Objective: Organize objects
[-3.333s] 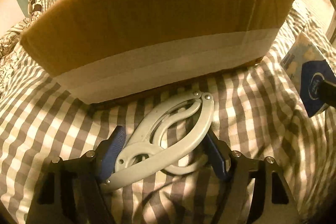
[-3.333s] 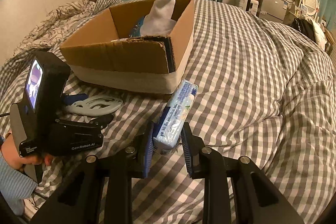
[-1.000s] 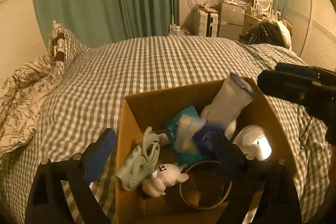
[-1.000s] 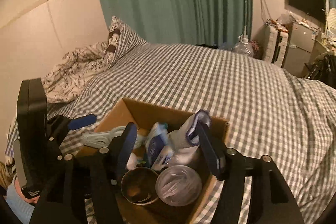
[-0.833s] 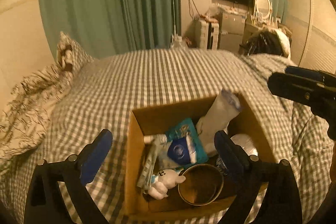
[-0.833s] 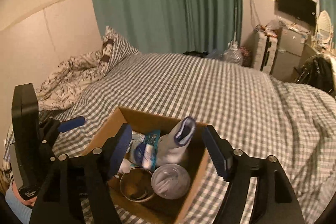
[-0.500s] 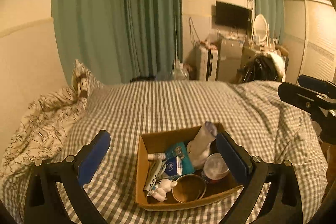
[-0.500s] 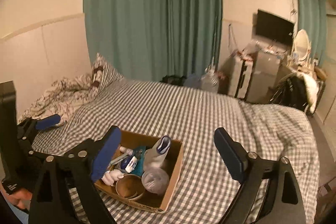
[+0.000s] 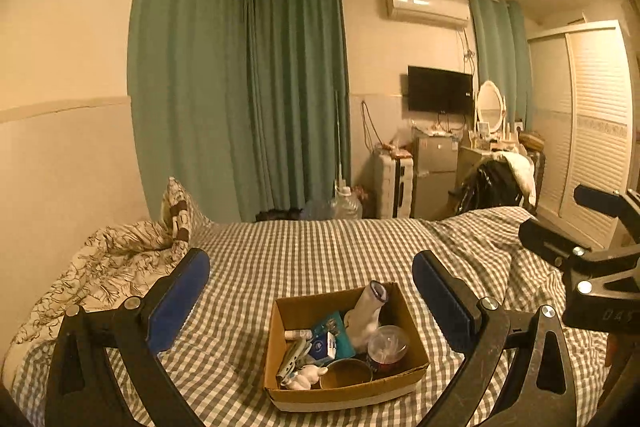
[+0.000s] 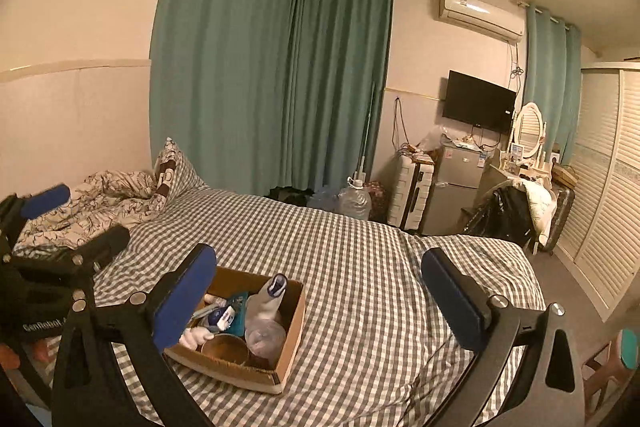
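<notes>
A cardboard box (image 9: 414, 323) stands on the checked bed, also in the right wrist view (image 10: 294, 323). In it lie a pale clip tool (image 9: 291, 357), a blue tissue pack (image 9: 322, 343), a white sock (image 9: 370, 307), a clear lidded cup (image 9: 388, 343), a round tin (image 9: 346, 379) and a small white toy (image 9: 306, 375). My left gripper (image 9: 312, 303) is open and empty, held high above and well back from the box. My right gripper (image 10: 320, 303) is open and empty, also high, with the box below its left finger.
The checked bed (image 10: 380, 267) spreads around the box. A crumpled floral duvet and pillow (image 9: 120, 251) lie at the left. Green curtains, a suitcase (image 10: 412, 193), a small fridge (image 10: 460, 183) and a louvred wardrobe (image 10: 608, 187) stand beyond.
Both grippers picked up items from the bed, the clip tool and the tissue pack, and let them go into the box. Both have since risen and pulled back, open.
</notes>
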Available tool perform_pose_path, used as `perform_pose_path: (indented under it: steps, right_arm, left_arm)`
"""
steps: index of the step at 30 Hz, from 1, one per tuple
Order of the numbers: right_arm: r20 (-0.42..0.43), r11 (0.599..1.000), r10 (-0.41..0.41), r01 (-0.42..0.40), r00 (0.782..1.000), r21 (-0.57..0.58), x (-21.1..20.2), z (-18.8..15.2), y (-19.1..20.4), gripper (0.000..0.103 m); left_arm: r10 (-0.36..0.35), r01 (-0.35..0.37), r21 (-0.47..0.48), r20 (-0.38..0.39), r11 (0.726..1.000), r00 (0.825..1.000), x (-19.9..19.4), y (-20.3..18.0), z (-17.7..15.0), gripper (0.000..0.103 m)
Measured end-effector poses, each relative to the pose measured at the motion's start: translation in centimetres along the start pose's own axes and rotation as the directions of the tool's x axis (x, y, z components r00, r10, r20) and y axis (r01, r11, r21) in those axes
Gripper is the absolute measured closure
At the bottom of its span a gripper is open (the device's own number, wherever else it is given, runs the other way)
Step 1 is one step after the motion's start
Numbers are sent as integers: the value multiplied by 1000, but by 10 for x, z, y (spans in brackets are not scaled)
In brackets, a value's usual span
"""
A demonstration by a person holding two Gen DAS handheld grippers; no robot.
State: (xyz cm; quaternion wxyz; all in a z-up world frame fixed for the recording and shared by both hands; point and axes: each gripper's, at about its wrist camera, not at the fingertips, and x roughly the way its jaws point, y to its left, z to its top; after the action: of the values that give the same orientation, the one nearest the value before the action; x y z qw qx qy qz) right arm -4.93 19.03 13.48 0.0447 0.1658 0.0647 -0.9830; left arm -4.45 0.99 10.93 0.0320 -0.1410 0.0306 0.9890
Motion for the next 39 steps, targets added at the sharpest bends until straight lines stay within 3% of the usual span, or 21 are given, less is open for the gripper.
perform_pose_path:
  steps: [6,9,15,26,39]
  right_arm:
    - [13,999,-32,31,999,22,-4,-23,0,0]
    - [13,998,-38,37,999,51,4,-43,-2,0]
    - [-74,998,-45,48,996,33,37,-81,2,0]
    - [-116,997,-45,52,992,61,63,-97,-3,0]
    - [-121,997,-41,48,992,56,61,-96,0,0]
  left_arm:
    - [52,-52,18,9,998,999,-2,-4,-25,0]
    - [50,-50,9,-32,999,998,11,-3,-43,0]
    - [49,-50,-13,-97,999,994,29,-3,-77,0]
    - [50,-50,2,-131,999,990,36,-4,-82,0]
    - [48,-49,2,-143,999,989,36,-1,-81,0]
